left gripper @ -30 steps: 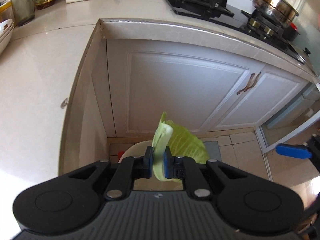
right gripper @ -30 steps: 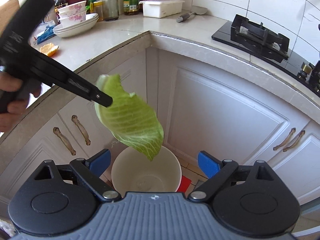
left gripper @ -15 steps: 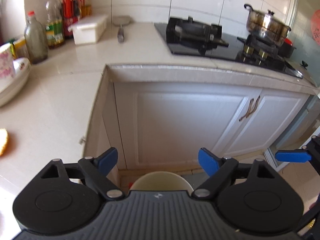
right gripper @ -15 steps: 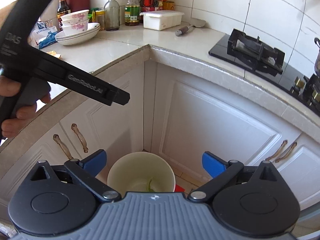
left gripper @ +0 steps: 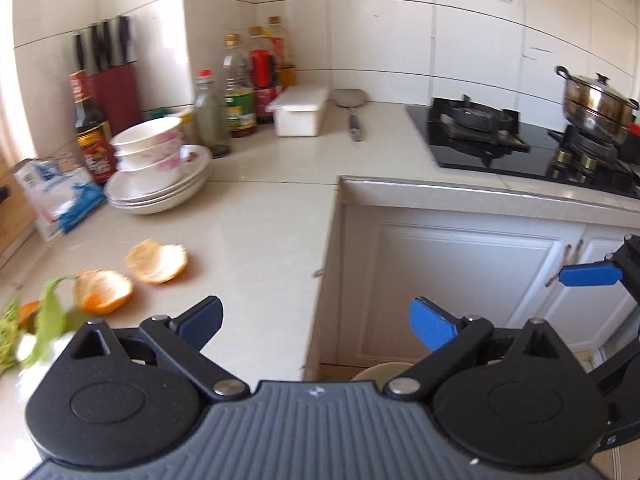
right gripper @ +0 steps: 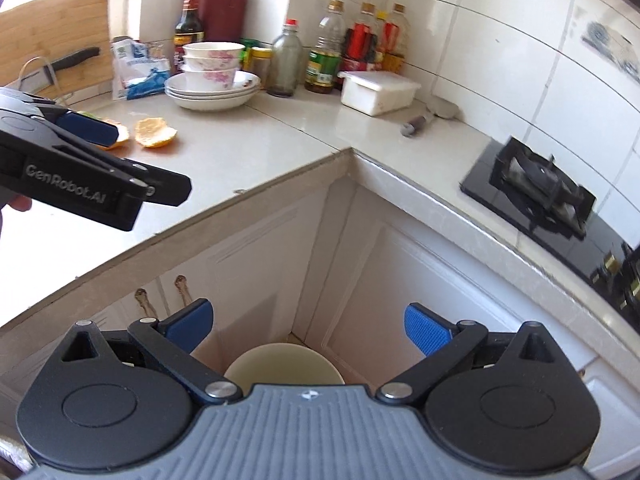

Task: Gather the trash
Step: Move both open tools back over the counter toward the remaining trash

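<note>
Cream bin: a round bin (right gripper: 282,364) stands on the floor in the cabinet corner, below and between the right jaws; in the left wrist view only its rim (left gripper: 380,372) shows, under the right-hand finger.
Left gripper: the left gripper (left gripper: 316,320) has its jaws spread wide with nothing between them; they have just been opening. It hangs over the counter edge.
Right gripper: the right gripper (right gripper: 308,326) has its jaws wide apart and bare, above the bin.
Orange peels: two peel pieces (left gripper: 156,262) lie on the beige counter (left gripper: 260,220), ahead and to the left of the left jaws, apart from them.
Green scraps: leafy bits (left gripper: 48,320) lie at the far left, beside the left finger's mount, blurred.
Dishes: stacked bowls on plates (left gripper: 160,176) stand beyond the peels.
Stove: a black hob (left gripper: 500,140) lies ahead to the right.
</note>
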Available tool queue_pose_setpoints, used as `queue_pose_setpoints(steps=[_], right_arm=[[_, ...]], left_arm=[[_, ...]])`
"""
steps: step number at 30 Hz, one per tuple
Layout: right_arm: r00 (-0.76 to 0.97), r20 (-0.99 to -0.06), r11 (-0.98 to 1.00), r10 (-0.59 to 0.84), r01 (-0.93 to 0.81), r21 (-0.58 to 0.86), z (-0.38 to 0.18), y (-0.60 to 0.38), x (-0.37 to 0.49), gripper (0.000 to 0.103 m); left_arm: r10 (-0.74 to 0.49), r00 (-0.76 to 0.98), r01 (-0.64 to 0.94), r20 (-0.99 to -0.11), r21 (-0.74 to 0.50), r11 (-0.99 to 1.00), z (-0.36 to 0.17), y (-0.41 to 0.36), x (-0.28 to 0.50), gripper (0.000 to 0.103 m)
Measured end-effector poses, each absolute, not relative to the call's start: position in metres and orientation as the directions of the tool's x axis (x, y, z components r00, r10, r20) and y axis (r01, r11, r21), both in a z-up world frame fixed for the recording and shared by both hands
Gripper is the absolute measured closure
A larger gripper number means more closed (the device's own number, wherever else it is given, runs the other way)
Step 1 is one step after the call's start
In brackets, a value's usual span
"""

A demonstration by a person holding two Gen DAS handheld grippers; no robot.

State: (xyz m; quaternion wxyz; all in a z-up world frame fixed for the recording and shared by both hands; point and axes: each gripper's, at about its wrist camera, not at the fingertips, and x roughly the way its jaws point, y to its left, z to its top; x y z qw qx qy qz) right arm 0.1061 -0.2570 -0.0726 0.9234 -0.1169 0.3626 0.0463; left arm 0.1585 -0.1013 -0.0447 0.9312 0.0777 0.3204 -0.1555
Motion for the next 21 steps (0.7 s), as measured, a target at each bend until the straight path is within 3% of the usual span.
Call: queue_pose_setpoints(steps=[12, 21], right_arm=[[0.718, -0.667, 0.905, 0.201, -0.396, -0.154, -0.064, -0.192, 0.134, 0.000], [0.660, -0.664, 0.786, 0.352, -0.593, -0.173, -0.072, -0.125, 0.160, 0.000]], left_arm=[[0.065, 0.790, 0.008, -0.610, 0.116, 0.993, -0.048, -0.010, 0.124, 0.000], [0.184, 0.761, -0.167, -0.623, 0.085, 0.982, -0.054, 0.050, 0.113, 0.000]])
